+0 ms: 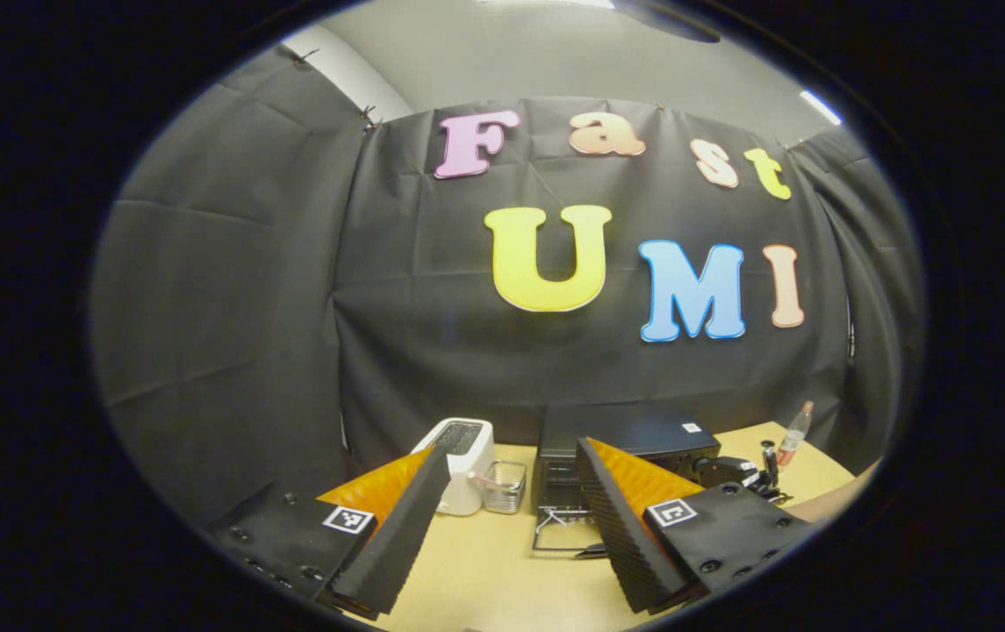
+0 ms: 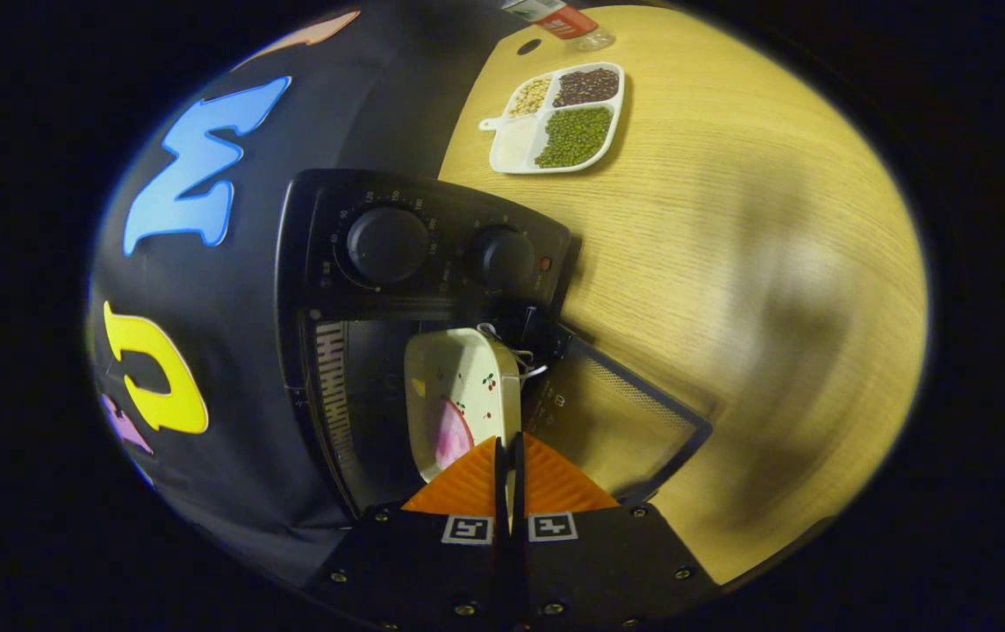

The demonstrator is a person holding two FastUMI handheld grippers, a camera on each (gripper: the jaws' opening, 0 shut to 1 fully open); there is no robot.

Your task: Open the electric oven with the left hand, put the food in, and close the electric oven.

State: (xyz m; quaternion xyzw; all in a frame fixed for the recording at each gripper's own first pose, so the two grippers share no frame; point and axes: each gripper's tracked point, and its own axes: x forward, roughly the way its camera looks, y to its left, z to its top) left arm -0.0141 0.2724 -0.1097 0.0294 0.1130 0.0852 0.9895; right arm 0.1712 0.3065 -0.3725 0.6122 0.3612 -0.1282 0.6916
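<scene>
Black oven [image 2: 432, 263], door [image 2: 616, 412] down. The right gripper [image 2: 509, 456], squeezed on the plate [image 2: 463, 395], pokes it inside. The left gripper [image 1: 511, 500] gapes, holding nothing. Closing is left.

The table [image 2: 730, 263] shows pale, matt wood grain, the electric oven [image 2: 432, 254] a black, faintly glossy plastic-looking front with smooth knobs, its open door [image 2: 616, 421] fine mesh-patterned glass, the plate [image 2: 458, 395] glossy glazed ceramic, the toaster [image 1: 467, 474] smooth white plastic.
</scene>
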